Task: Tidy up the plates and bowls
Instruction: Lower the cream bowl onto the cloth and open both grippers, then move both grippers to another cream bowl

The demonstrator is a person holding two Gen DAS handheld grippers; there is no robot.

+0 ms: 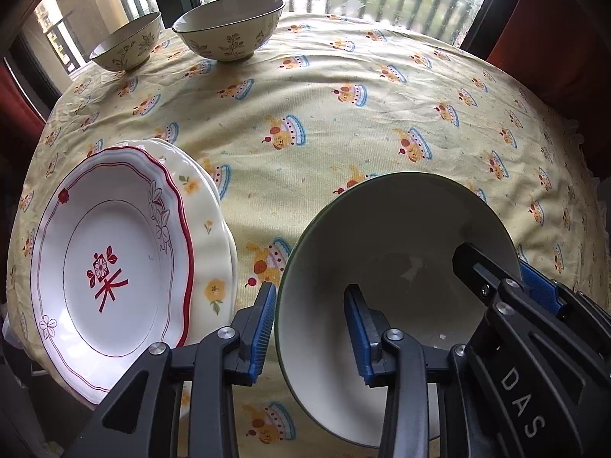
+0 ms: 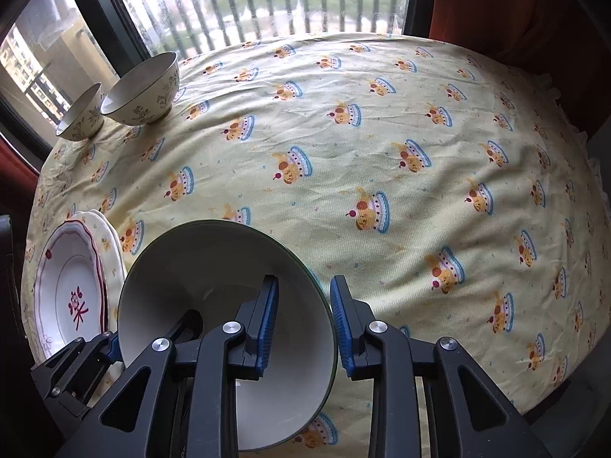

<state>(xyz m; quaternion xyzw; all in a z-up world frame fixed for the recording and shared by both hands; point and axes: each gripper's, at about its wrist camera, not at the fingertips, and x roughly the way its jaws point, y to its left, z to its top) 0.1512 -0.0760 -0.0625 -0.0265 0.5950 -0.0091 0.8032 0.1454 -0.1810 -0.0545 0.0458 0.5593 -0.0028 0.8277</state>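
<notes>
Large cream bowl [image 1: 397, 252] with dark green rim, upright near the front of the desk. Just left of it, red-trimmed white plate [image 1: 110, 263] stacked on a yellow-flowered plate [image 1: 208, 221]. Far back left, two cream leaf-patterned bowls, the bigger [image 1: 229, 26] beside the smaller [image 1: 128, 44], both upright.

The right hand-held gripper [image 2: 303, 324] points down at a large white bowl [image 2: 214, 286] with a dark green rim, its blue pads [image 2: 267, 320] straddling the bowl's right wall, one inside and one outside, with a gap on both sides. The left hand-held gripper [image 2: 76, 362] reaches the bowl's left rim. The bowl sits on a surface [image 2: 382, 133] under a yellow printed cloth. Left of it lies a red-rimmed plate [image 2: 65, 286] on a yellow floral plate [image 2: 107, 244]. Two patterned bowls [image 2: 145, 91] stand by the window [image 2: 248, 0].
</notes>
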